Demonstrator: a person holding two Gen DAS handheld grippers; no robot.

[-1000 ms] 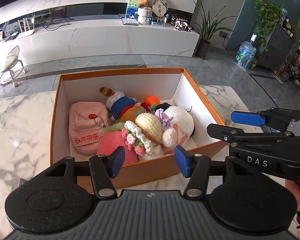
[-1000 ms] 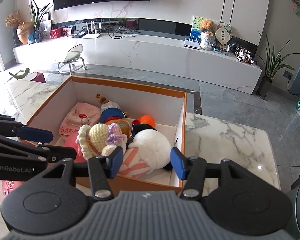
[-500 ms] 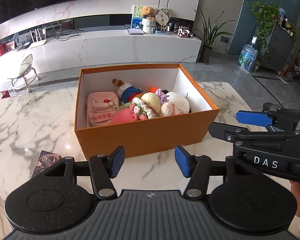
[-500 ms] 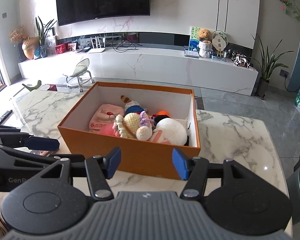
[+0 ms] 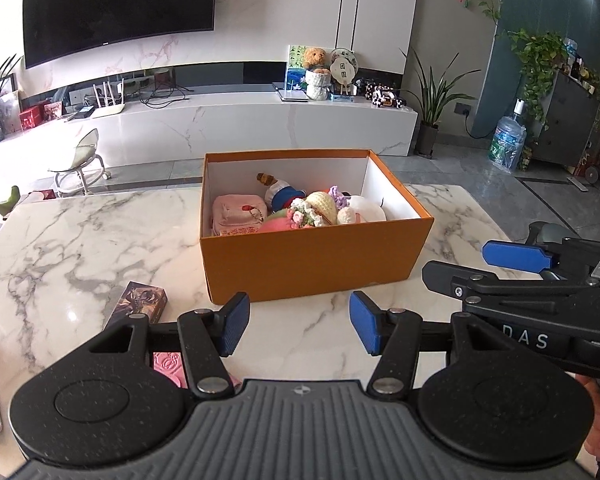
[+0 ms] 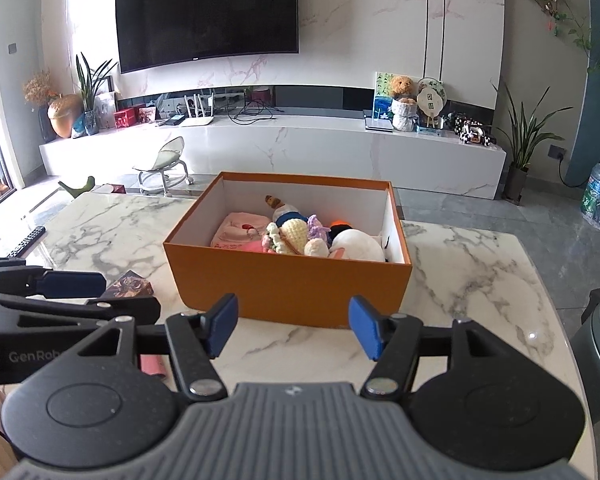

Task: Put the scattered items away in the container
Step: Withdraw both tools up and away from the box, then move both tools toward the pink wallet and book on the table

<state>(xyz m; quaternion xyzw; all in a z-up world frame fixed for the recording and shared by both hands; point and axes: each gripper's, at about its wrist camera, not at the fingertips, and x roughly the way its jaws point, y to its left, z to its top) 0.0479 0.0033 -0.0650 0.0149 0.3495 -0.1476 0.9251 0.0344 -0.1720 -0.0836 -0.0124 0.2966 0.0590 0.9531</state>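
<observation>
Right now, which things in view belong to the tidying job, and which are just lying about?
Job: orange box, plush toys inside it, dark card box, pink item on the table.
Lying about: remote, water bottle, stool.

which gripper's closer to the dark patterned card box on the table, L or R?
Left. The dark patterned box lies just ahead-left of the left gripper. The right gripper sits farther right, in front of the orange box; the left gripper is between it and the box.
</observation>
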